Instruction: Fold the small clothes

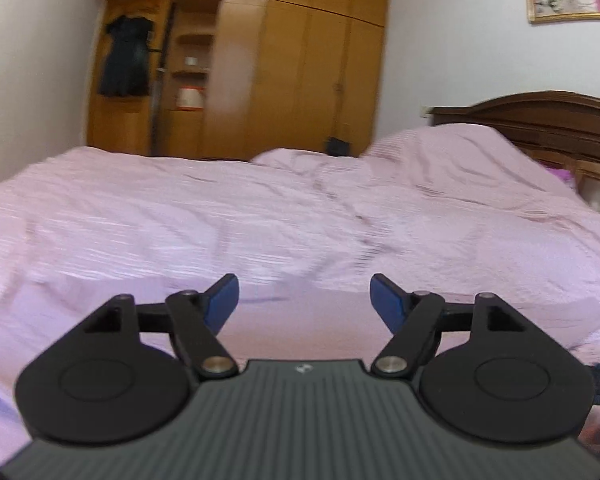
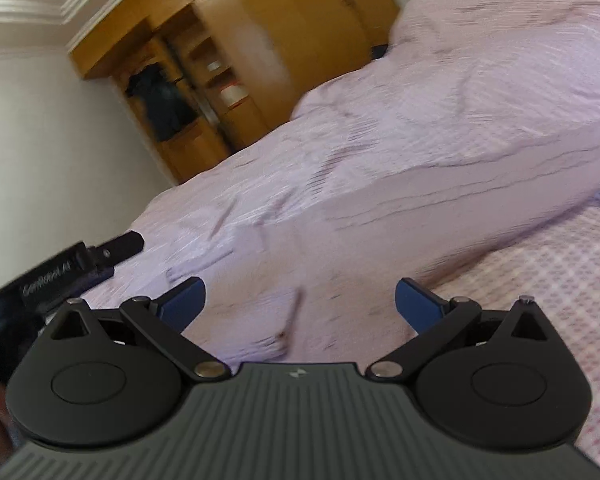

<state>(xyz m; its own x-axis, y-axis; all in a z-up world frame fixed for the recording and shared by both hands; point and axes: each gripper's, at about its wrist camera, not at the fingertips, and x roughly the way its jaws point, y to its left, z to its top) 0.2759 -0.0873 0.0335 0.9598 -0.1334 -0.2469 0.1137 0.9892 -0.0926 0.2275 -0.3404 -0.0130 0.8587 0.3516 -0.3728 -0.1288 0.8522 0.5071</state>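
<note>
A smooth pale pink garment (image 1: pixel 300 320) lies flat on the bed just beyond my left gripper (image 1: pixel 304 296), which is open and empty above it. In the right wrist view the same plain pink cloth (image 2: pixel 380 232) stretches across the bed in front of my right gripper (image 2: pixel 300 300), also open and empty. The left gripper's black body (image 2: pixel 80 264) shows at that view's left edge. Both views are motion-blurred.
The bed is covered by a wrinkled pink striped quilt (image 1: pixel 180 208). A checked pink sheet (image 2: pixel 540 300) lies at the right. A wooden wardrobe (image 1: pixel 280 60) with a dark garment (image 1: pixel 124 56) hanging stands behind. A dark headboard (image 1: pixel 540 120) is at the right.
</note>
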